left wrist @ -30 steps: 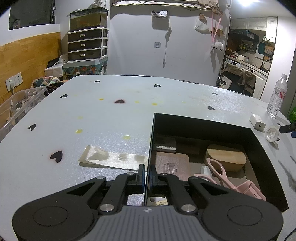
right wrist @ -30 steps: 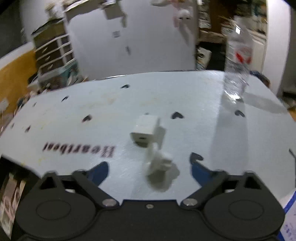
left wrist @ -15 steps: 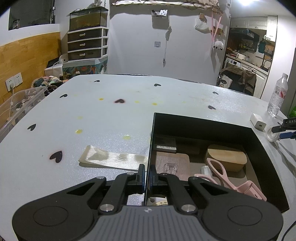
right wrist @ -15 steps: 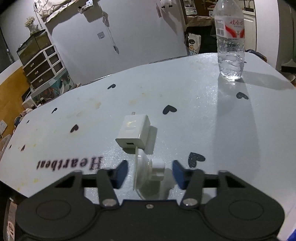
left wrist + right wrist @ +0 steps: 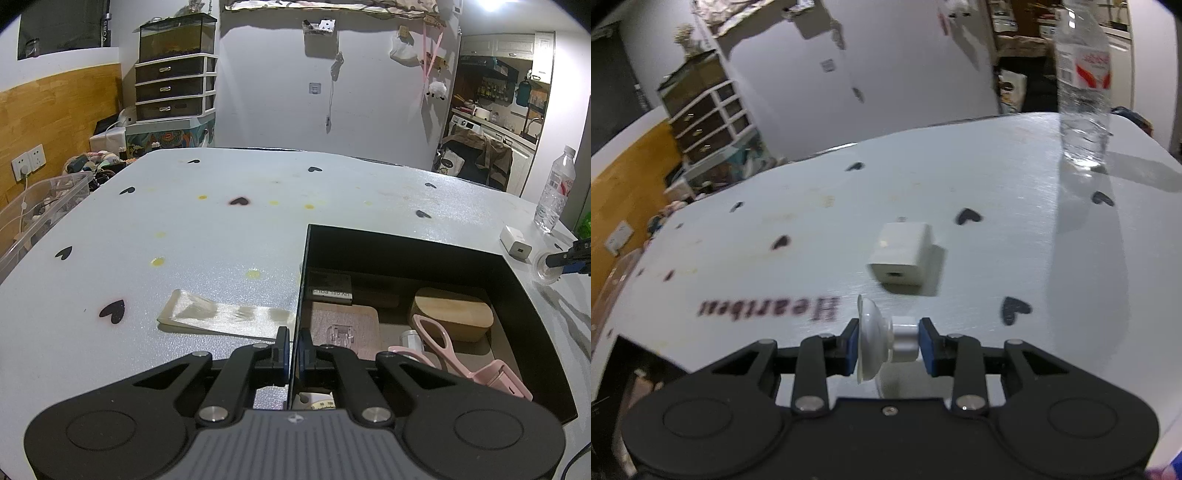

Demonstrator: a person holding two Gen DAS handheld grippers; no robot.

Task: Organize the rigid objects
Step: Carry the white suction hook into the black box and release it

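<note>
A black box (image 5: 406, 242) sits on the white heart-print table, and my left gripper (image 5: 294, 350) is shut on the thin left wall of it. Inside lie an oval wooden box (image 5: 452, 314), a pink tool (image 5: 443, 350), a pink pad with a clear hook (image 5: 343, 332) and a small black packet (image 5: 330, 286). My right gripper (image 5: 888, 343) is closing on a white suction cup with a metal knob (image 5: 871, 343); its blue pads touch the cup on the left and the knob on the right. A white charger cube (image 5: 901, 254) lies just beyond it.
A water bottle (image 5: 1082, 92) stands at the table's far right edge, past the charger. A pale glossy strip (image 5: 221, 314) lies on the table left of the box. Beyond the left edge are a clear plastic bin (image 5: 40, 206) and a drawer unit (image 5: 173, 88).
My right gripper's jaws came together from wide apart onto the suction cup, which now stands on edge between the pads. The left gripper and the box stayed put.
</note>
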